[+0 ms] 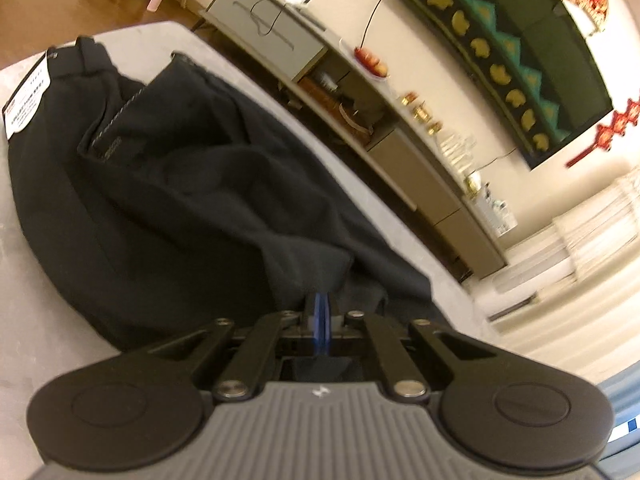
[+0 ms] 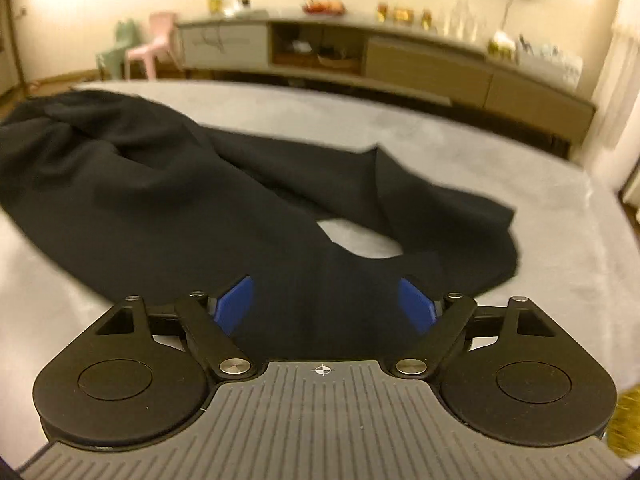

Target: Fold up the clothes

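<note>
Black trousers (image 1: 168, 192) lie rumpled on a grey table (image 1: 24, 264). A white label (image 1: 28, 96) hangs at the waistband, far left in the left wrist view. My left gripper (image 1: 319, 312) is shut, its blue pads pressed together on a fold of the trouser fabric. In the right wrist view the trousers (image 2: 160, 192) stretch across the table (image 2: 440, 136), with a leg end curled at the right. My right gripper (image 2: 326, 304) is open, blue pads (image 2: 236, 304) wide apart, with trouser fabric lying between them.
A long low sideboard (image 2: 400, 56) with bottles and a fruit plate stands along the wall behind the table. A pink chair (image 2: 156, 44) stands at its left end. The table's far edge (image 2: 280, 84) faces the sideboard. A dark framed picture (image 1: 500, 48) hangs on the wall.
</note>
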Motion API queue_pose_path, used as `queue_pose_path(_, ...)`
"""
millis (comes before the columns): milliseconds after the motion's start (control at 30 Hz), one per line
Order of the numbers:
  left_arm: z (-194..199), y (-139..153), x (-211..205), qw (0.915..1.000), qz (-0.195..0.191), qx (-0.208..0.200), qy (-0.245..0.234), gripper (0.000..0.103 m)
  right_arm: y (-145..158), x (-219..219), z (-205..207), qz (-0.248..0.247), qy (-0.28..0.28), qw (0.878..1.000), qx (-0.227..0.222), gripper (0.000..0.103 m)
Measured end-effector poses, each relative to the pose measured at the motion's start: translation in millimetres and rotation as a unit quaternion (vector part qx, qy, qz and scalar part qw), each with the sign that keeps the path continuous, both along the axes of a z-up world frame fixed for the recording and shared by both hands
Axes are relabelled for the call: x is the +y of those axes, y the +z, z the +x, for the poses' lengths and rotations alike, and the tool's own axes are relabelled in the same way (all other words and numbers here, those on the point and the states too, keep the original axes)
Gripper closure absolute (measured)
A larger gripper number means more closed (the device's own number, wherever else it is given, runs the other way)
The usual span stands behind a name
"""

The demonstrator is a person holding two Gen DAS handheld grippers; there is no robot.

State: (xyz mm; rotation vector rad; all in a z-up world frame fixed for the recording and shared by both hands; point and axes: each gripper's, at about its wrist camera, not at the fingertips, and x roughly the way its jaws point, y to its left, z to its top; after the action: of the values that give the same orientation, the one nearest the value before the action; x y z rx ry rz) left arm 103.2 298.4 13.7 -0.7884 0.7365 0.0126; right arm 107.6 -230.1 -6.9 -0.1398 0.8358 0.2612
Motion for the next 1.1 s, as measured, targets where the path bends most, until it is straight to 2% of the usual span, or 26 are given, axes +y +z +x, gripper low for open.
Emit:
queue_pose_path(33,1,-2,1,1.0,0.001,0.003,0.001,0.101,-9,4,10,0.001,-0.004,1.0,0.015,0.059)
queue_pose_path(67,3,-3,3,1.0,0.003,0.006,0.003,0.1,-14,7,14,0.001,-0.008,1.0,0.019,0.063)
queue_pose_path(100,5,-3,5,1.0,0.004,0.008,0.004,0.1,-16,9,15,0.001,-0.011,1.0,0.014,0.087)
queue_pose_path(133,6,-3,7,1.0,0.004,0.008,0.004,0.099,-15,9,16,0.0,-0.013,1.0,0.013,0.103)
queue_pose_path(167,5,-2,8,1.0,0.004,0.006,0.006,0.099,-10,9,12,-0.004,-0.014,1.0,-0.001,0.103)
queue_pose_path(233,4,0,11,0.9999,0.003,0.004,0.011,0.099,9,9,-19,-0.018,-0.01,0.998,-0.065,0.103)
queue_pose_path(333,-3,8,15,0.9998,-0.002,-0.008,0.019,0.097,51,2,-92,-0.005,0.018,0.988,-0.153,0.103)
queue_pose_path(367,-4,10,15,0.9997,-0.003,-0.011,0.021,0.096,56,0,-114,-0.013,0.023,0.987,-0.161,0.103)
queue_pose_path(433,-5,13,11,0.9997,-0.008,-0.013,0.02,0.095,49,-3,-149,-0.043,0.032,0.989,-0.138,0.103)
queue_pose_path(500,-6,11,6,0.9998,-0.011,-0.005,0.017,0.094,24,-8,-171,-0.079,0.046,0.993,-0.08,0.103)
queue_pose_path(567,-6,9,1,0.9998,-0.013,0.004,0.014,0.092,2,-18,-182,-0.091,0.032,0.995,-0.019,0.103)
queue_pose_path(600,-7,9,-2,0.9998,-0.013,0.007,0.015,0.09,-4,-22,-184,-0.085,0.015,0.996,-0.003,0.096)
queue_pose_path(633,-8,8,-4,0.9997,-0.014,0.009,0.017,0.088,-5,-25,-184,-0.069,-0.007,0.998,0.002,0.085)
queue_pose_path(667,-9,8,-6,0.9996,-0.016,0.011,0.019,0.088,-3,-26,-182,-0.048,-0.025,0.999,0.004,0.079)
queue_pose_path(733,-12,6,-10,0.9993,-0.024,0.016,0.025,0.087,3,-25,-174,-0.003,-0.052,0.999,0.008,0.043)
queue_pose_path(767,-15,4,-12,0.999,-0.029,0.02,0.029,0.087,5,-23,-169,0.023,-0.07,0.997,0.015,0.037)
queue_pose_path(867,-24,-3,-9,0.9973,-0.051,0.03,0.044,0.085,9,-29,-157,0.111,-0.117,0.986,0.033,0.033)
queue_pose_path(900,-28,-6,-6,0.9962,-0.063,0.033,0.051,0.083,7,-29,-155,0.126,-0.124,0.984,0.034,0.033)
queue_pose_path(967,-32,-14,2,0.9932,-0.094,0.039,0.057,0.079,3,-22,-154,0.115,-0.132,0.984,0.03,0.031)
queue_pose_path(1000,-31,-16,4,0.9927,-0.101,0.04,0.053,0.073,2,-18,-149,0.104,-0.136,0.985,0.029,0.03)
queue_pose_path(1100,-17,-19,-8,0.9958,-0.079,0.046,0.011,0.058,-1,7,-142,0.093,-0.116,0.989,0.026,0.03)
